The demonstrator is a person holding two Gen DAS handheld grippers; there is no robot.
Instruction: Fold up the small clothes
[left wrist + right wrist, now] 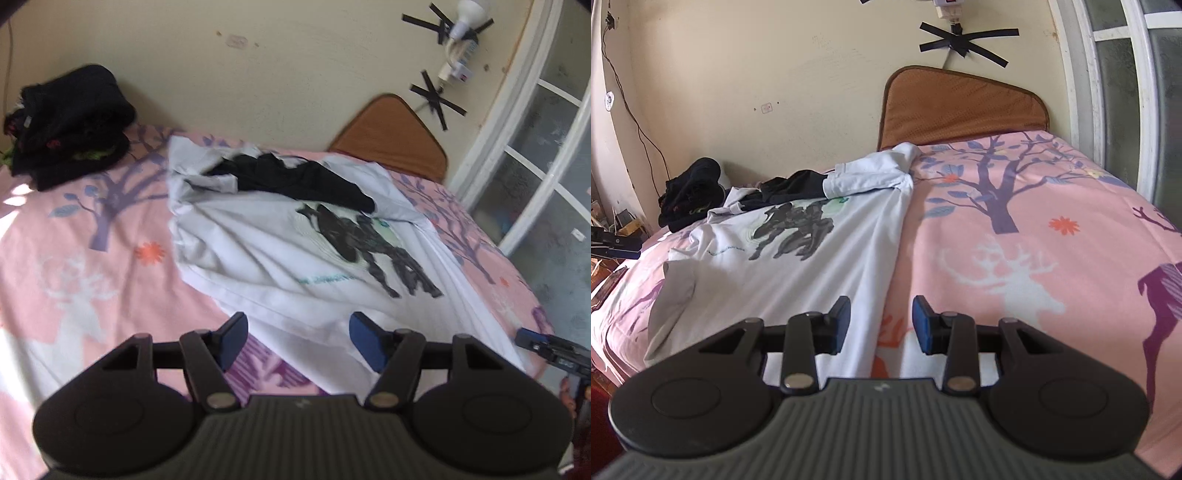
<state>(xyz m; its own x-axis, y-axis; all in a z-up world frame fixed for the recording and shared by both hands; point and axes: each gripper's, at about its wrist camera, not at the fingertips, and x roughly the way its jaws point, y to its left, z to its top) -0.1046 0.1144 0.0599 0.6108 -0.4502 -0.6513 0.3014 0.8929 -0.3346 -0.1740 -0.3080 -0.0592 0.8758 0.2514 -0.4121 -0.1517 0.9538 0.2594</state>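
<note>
A bed with a pink sheet (92,258) printed with purple trees, white deer and orange flowers fills most of both views. Spread across its middle lies a pale white T-shirt (266,254), wrinkled, with a dark figure print (369,243) on its chest and a short line of teal writing beneath it, too blurred to read. In the right wrist view the same shirt sits left of centre, its straight side edge running down toward the bottom of the frame. A black garment (295,181) lies crumpled over the shirt's upper part near the collar. A pile of dark clothes (70,125) sits at the upper left of the left wrist view, against the cream wall. A brown headboard (960,107) stands at upper centre right of the right wrist view. The left gripper (297,341) hovers over the shirt's near hem, its blue pads wide apart and holding nothing. The right gripper (881,325) is likewise spread, straddling the shirt's side edge, empty. Black tape crosses (964,42) mark the wall.
</note>
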